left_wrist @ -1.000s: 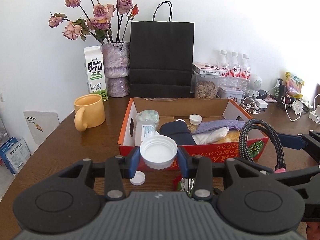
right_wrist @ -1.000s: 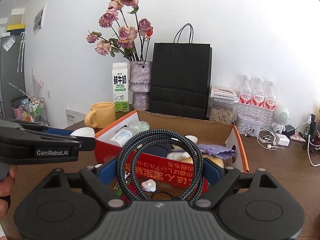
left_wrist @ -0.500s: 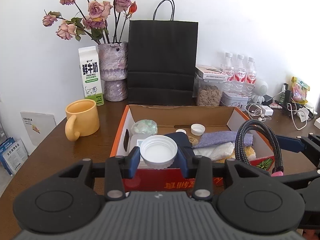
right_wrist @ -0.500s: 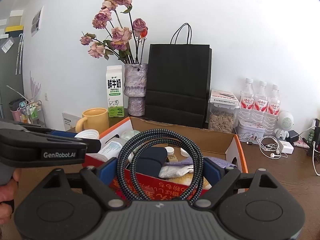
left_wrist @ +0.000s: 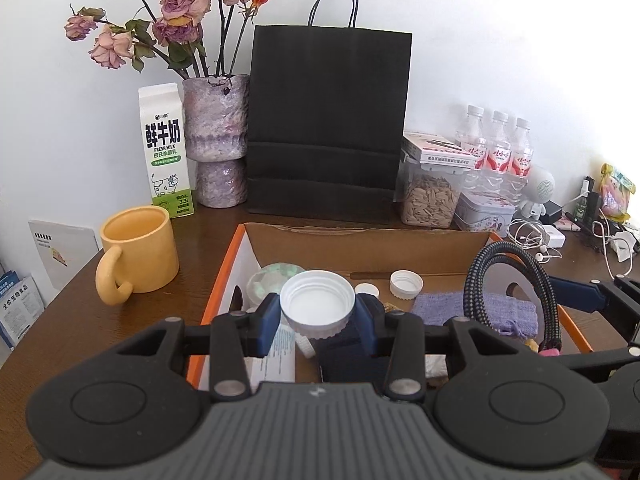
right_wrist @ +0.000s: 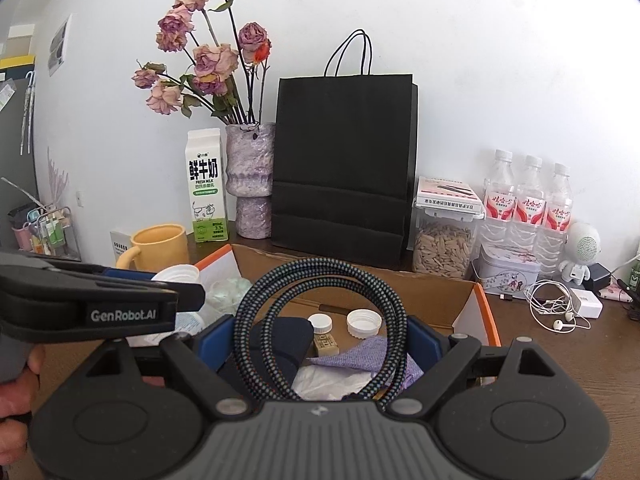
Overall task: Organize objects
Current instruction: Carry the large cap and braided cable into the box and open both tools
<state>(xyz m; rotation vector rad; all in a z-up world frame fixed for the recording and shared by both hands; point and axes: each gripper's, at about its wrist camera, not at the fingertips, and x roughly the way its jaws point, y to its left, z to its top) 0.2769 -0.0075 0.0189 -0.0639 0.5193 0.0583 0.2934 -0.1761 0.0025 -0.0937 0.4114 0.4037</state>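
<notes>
**Both grippers loaded above the cardboard box**

Dark brown wood is the table (left_wrist: 60, 320) I am working over, with a white wall behind it. My landmark is the open cardboard box with orange edges (left_wrist: 360, 240) in the middle of the table.

I hold my left gripper (left_wrist: 318, 312) above the box's near left part, its blue-padded fingers (left_wrist: 268, 322) clamped on either side of a wide white ribbed plastic lid (left_wrist: 317, 304), hollow side up. I hold my right gripper (right_wrist: 320, 344) over the box's near middle, its fingers closed against a coiled black-and-grey braided cable (right_wrist: 320, 276) that stands up as a loop between them; in the left wrist view that loop rises over the box's right part (left_wrist: 508, 280).

Inside the box I see two small white bottle caps (right_wrist: 364, 322) toward the far wall, a purple knitted cloth (left_wrist: 472, 312) right of them, a dark navy pouch (right_wrist: 288, 340), a crumpled white bag (right_wrist: 328, 380) and a pale green bundle (left_wrist: 276, 276) at the left.

Left of the box stands a yellow ceramic mug (left_wrist: 138, 256). Behind the box, along the wall, are a white and green milk carton (left_wrist: 166, 152), a purple textured vase of dried roses (left_wrist: 216, 140), a black paper bag with handles (left_wrist: 328, 120), a clear jar of seeds (left_wrist: 430, 198) and three water bottles with pink labels (left_wrist: 500, 152).
</notes>
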